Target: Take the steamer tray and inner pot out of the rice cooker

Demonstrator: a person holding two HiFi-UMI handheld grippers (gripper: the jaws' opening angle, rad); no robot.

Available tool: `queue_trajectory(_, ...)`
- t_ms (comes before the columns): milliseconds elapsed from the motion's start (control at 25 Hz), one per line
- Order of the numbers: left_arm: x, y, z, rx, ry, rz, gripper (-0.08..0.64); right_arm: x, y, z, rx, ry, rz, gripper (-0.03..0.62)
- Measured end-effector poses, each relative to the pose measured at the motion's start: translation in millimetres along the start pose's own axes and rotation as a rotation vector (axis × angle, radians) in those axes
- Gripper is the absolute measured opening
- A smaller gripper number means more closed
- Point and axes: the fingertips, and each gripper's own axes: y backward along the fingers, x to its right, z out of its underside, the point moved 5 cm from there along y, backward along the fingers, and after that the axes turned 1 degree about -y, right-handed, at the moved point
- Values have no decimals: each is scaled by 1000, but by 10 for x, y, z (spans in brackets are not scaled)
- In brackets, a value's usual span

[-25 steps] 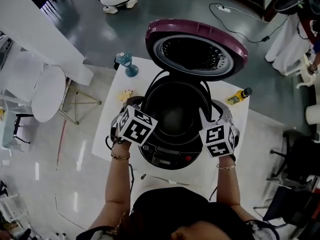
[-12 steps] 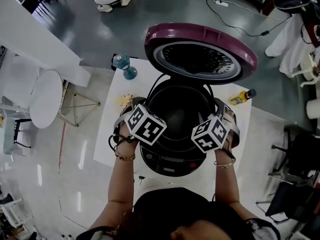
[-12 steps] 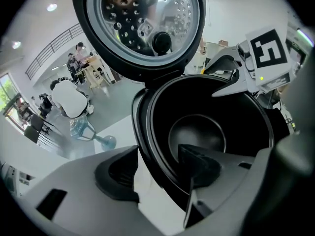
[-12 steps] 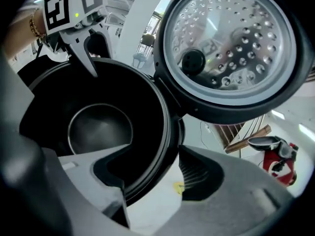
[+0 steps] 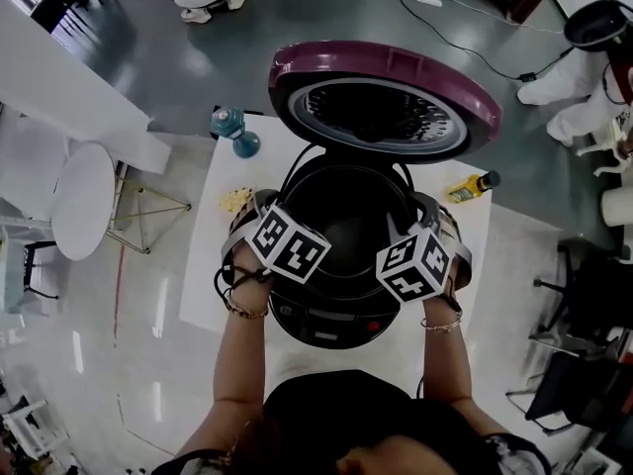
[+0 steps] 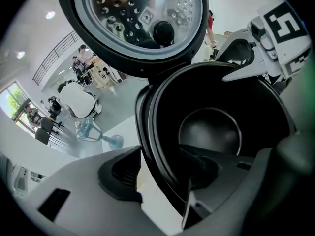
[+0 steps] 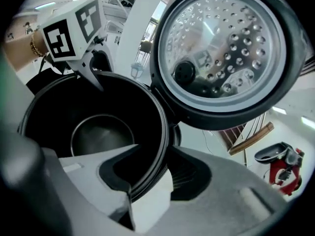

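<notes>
The inner pot (image 5: 346, 201) sits seated in the open rice cooker (image 5: 326, 323) on the white table (image 5: 220, 265), its dark bowl bare down to the round bottom, with the maroon lid (image 5: 386, 72) tipped up behind it. The left gripper (image 6: 170, 166) straddles the pot's rim on one side and the right gripper (image 7: 150, 176) does the same on the opposite side; each has one jaw inside the bowl and the other outside. Both pairs of jaws have just been closing, the right from much wider, yet they stand apart with table showing between them below the rim, so neither is clamped on the pot. A second ago the two marker cubes sat out at the cooker's flanks, clear of the opening; now they have drawn inward and overhang the rim. Both grippers point steeply down into the cooker, tilted toward each other. The left hand (image 5: 242, 270) and right hand (image 5: 450, 287) grip the handles from the near side, forearms reaching forward, a bracelet on each wrist. A teal glass (image 5: 235, 132) stands at the table's far left corner and a yellow bottle (image 5: 473, 186) lies near its far right edge.
</notes>
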Motion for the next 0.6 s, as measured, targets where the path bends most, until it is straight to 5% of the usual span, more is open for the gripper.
queue_trajectory(600, 3, 357, -68, 79, 31, -17, 113, 169, 460, -147, 289, -199, 14, 104)
